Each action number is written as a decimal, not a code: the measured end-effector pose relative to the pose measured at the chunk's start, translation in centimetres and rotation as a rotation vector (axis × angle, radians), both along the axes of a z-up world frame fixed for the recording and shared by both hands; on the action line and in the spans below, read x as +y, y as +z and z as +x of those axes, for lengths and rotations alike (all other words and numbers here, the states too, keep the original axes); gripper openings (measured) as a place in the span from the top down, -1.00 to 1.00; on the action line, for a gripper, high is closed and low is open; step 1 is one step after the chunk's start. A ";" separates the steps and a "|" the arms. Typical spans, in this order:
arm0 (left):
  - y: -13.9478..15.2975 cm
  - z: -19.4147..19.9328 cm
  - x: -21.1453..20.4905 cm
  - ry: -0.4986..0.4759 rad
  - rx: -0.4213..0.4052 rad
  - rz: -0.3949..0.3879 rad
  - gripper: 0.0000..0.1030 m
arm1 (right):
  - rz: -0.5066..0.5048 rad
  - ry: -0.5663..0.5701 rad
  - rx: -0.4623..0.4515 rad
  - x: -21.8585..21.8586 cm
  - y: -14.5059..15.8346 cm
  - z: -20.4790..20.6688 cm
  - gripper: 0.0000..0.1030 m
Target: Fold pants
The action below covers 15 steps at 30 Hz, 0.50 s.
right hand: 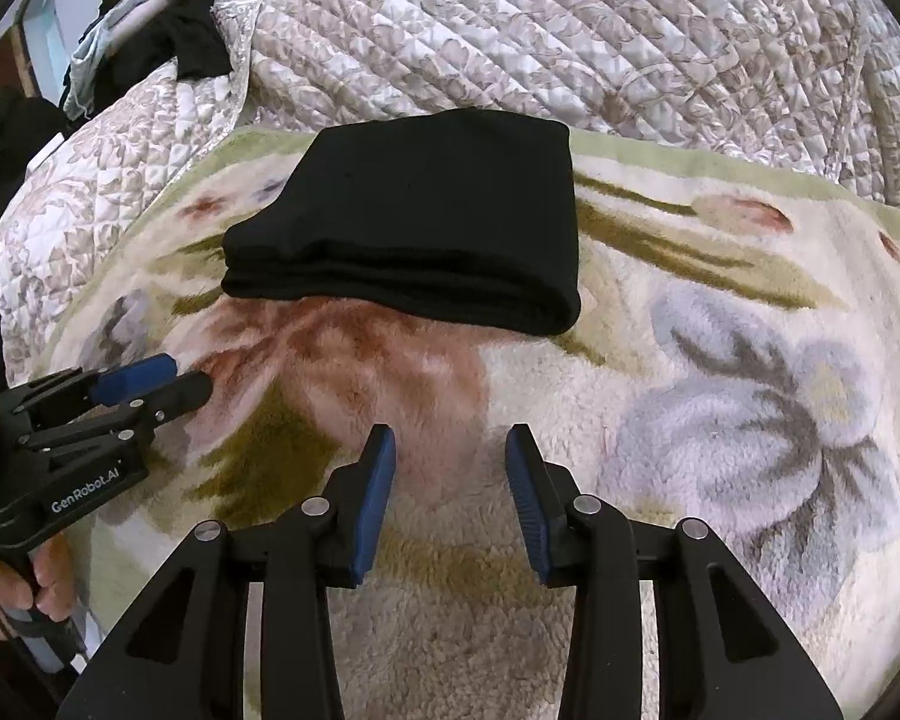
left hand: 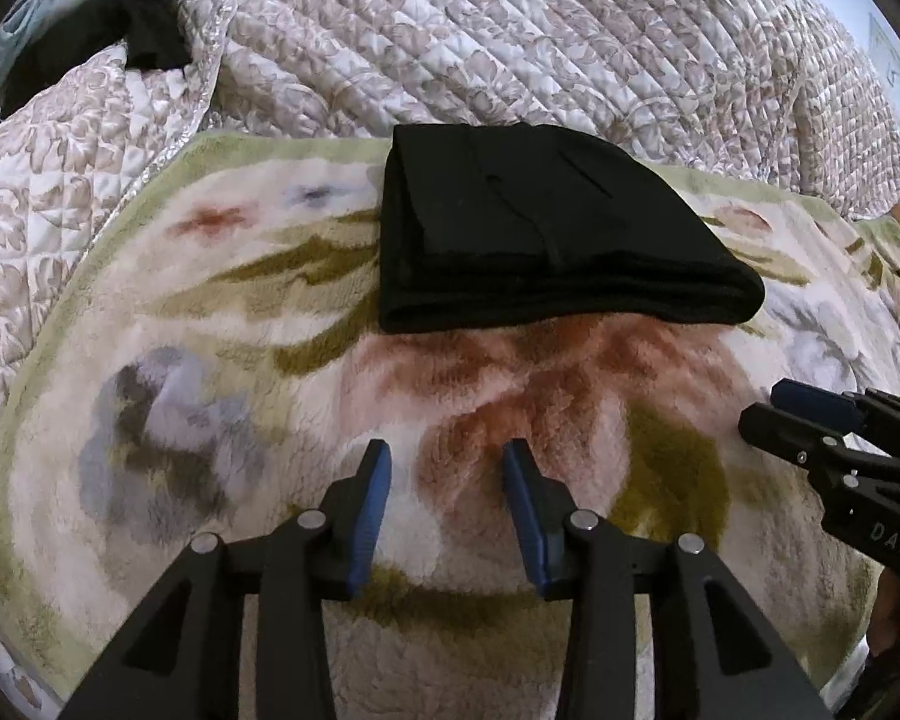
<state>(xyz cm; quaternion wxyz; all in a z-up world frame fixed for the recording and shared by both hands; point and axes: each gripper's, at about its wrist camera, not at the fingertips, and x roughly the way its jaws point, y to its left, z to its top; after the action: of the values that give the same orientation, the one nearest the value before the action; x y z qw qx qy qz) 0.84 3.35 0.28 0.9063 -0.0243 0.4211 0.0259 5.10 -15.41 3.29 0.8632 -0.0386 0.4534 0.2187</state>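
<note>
Black pants (left hand: pixel 540 228) lie folded into a thick, compact stack on a fluffy floral blanket (left hand: pixel 210 420). They also show in the right wrist view (right hand: pixel 426 222). My left gripper (left hand: pixel 447 450) is open and empty, hovering over the blanket a short way in front of the stack. It shows at the left edge of the right wrist view (right hand: pixel 177 378). My right gripper (right hand: pixel 450 435) is open and empty, also short of the stack. It shows at the right edge of the left wrist view (left hand: pixel 762 405).
A quilted floral bedspread (left hand: pixel 510 30) rises behind the blanket. Dark clothes hang on a white rail (right hand: pixel 168 42) at the far left. A hand (right hand: pixel 36 576) grips the left tool's handle.
</note>
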 end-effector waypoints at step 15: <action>-0.2 1.6 -0.4 0.013 0.009 -0.026 -0.24 | -0.028 -0.007 -0.033 0.2 -0.8 1.0 -0.03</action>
<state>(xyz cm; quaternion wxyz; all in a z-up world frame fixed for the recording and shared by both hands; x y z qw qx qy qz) 2.41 2.91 0.08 0.9038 -0.0388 0.4253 0.0264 6.12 -15.25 2.48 0.8708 -0.0527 0.4420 0.2086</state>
